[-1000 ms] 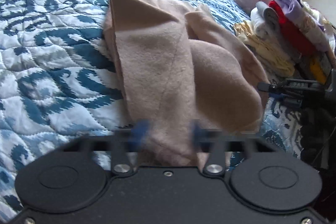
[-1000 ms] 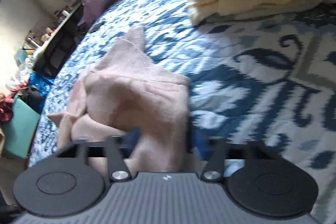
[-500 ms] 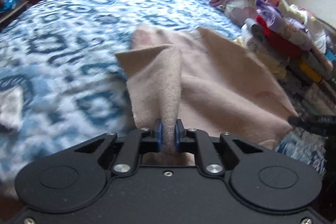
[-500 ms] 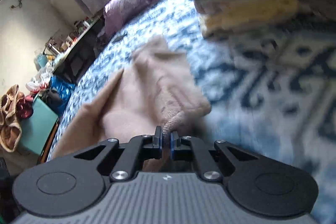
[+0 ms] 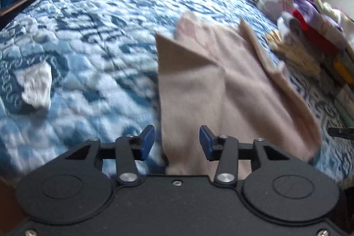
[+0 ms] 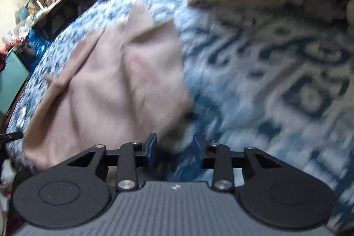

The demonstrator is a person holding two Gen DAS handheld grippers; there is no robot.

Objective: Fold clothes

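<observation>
Beige-pink garment [image 5: 223, 90] on a blue-and-white patterned quilt [image 5: 99, 41] (white cloth [image 5: 36, 86] nearby)

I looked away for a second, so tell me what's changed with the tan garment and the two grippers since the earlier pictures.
Both grippers have just let go. Half a second ago each was shut on an edge of the tan garment; now the left gripper has opened with cloth loose between its jaws, and the right gripper has opened beside the near corner. The garment lies more spread out. The blue quilt and folded stack are unchanged.

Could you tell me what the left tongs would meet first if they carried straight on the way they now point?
Most likely the beige fleece garment: it already lies between the open left tongs, spread over the blue patterned quilt ahead.
</observation>
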